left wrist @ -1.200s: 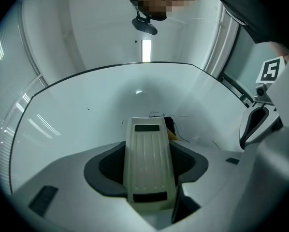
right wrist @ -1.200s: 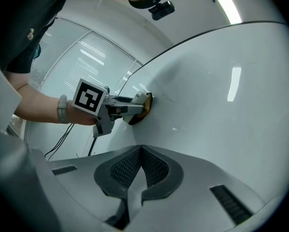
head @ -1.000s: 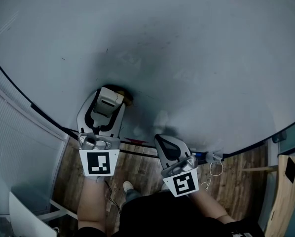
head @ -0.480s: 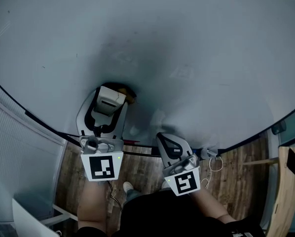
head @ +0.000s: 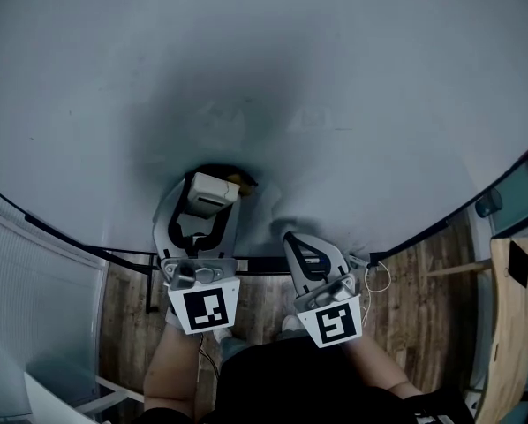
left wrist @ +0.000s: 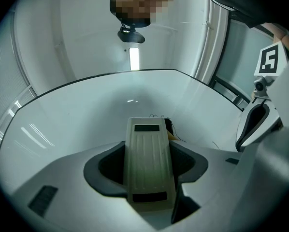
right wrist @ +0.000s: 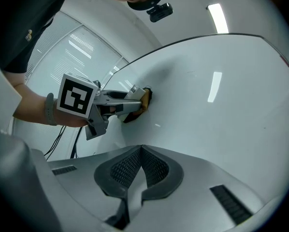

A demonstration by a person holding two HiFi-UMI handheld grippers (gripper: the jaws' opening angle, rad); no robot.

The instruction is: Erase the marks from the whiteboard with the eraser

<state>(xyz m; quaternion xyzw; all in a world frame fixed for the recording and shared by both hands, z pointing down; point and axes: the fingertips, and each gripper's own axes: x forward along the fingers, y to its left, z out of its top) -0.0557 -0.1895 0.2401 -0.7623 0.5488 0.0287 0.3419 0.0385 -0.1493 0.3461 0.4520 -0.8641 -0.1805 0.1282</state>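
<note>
**Whiteboard** [head: 379, 104]. Fills the upper and middle of the head view. The surface reads mostly bare, and its lower edge is bounded by a dark frame, with wooden floor [head: 405, 316] below.

**Left gripper** [head: 204, 203]. Located at lower left of centre in the head view, marker cube [head: 202, 310] nearest the person. The jaws are clamped on the eraser. The tool is pointed at the board so that the eraser's face is pressed flat against it.

**Eraser** [left wrist: 148, 161]. A pale ribbed block, pinched across its width and seen at centre in the left gripper view. Its dark and yellowish wiping end is held on the board. The central grip is judged to keep pressure even during a stroke.

**Marks** [left wrist: 156, 115]. A faint thin scribble is noted just beyond the eraser's far end, with a thin line to its right. Wiping is judged under way, with these traces remaining.

**Right gripper** [right wrist: 140, 166]. Located at lower right of centre in the head view. The jaws are pressed together with nothing between them. It is held just off the board's lower edge, apparently idle and kept clear of the wiping path.
</note>
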